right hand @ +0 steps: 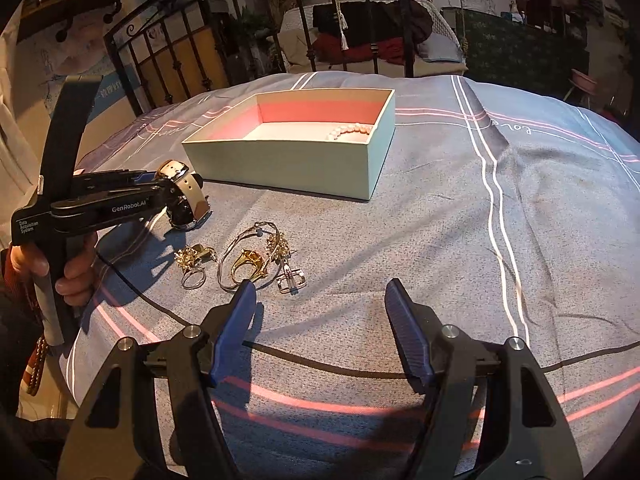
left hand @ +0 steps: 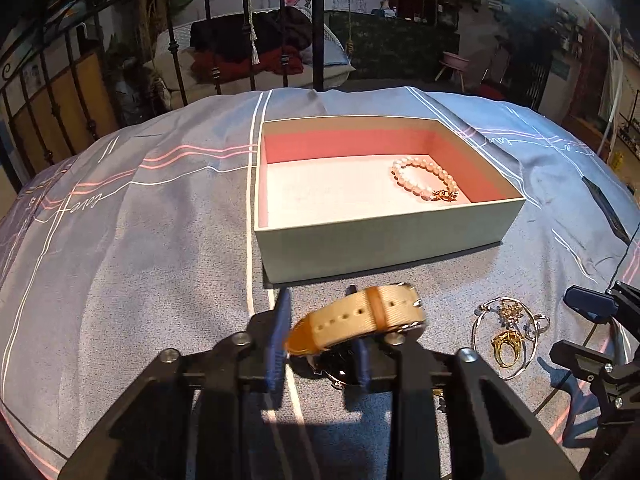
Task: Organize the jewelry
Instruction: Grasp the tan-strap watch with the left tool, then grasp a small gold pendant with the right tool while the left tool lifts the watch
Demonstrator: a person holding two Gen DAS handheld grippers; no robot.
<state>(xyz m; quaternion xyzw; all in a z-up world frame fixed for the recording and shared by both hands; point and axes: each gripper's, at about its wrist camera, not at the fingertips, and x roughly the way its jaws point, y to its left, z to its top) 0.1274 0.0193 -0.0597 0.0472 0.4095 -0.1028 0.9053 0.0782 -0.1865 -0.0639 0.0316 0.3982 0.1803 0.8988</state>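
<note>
My left gripper [left hand: 320,300] is shut on a watch [left hand: 360,316] with a beige strap and dark face, held just above the bedspread in front of the box; it also shows in the right wrist view [right hand: 182,196]. The pale green box [left hand: 384,244] with a pink lining holds a pearl bracelet [left hand: 424,178]. Gold rings and a thin bangle [right hand: 256,260] lie on the bedspread between the grippers. My right gripper [right hand: 320,296] is open and empty, just right of that jewelry.
The bedspread [right hand: 480,240] is grey-blue with pink and white lines. A black iron bed rail [left hand: 208,12] stands behind the box. A small ring and gold charm [right hand: 194,266] lie left of the bangle.
</note>
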